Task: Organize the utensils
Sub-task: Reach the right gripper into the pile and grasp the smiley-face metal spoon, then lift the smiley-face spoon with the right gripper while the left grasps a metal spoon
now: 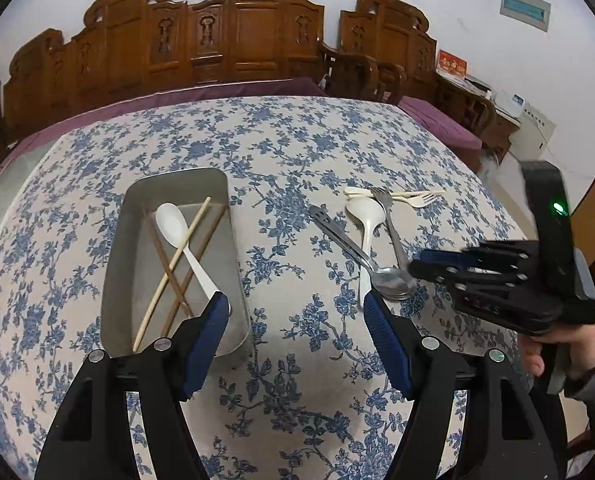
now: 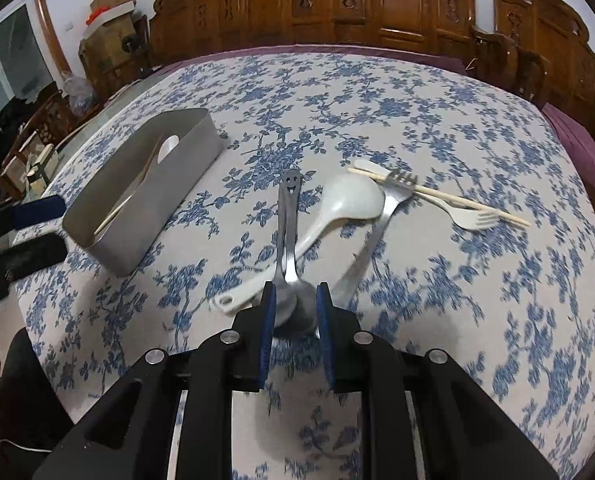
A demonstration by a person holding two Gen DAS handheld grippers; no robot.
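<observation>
Right gripper [image 2: 296, 307] straddles the bowl of the shiny steel spoon with a smiley-face handle [image 2: 287, 216], blue pads narrowly parted either side, contact not clear; spoon lies on the blue-floral tablecloth [image 2: 417, 120] across the white plastic spoon [image 2: 349, 200]. Good pick needs centring on the bowl's neck, squeezing firmly, then lifting straight so neighbours stay put. Left gripper [image 1: 297, 308] hangs spread and empty by the grey metal tray [image 1: 117, 264], target for the drop.

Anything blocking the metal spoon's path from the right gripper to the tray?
Nothing visible. Bare tablecloth lies between the metal spoon, at the right gripper, and the tray. The left gripper hovers beside the tray's near end.
</observation>
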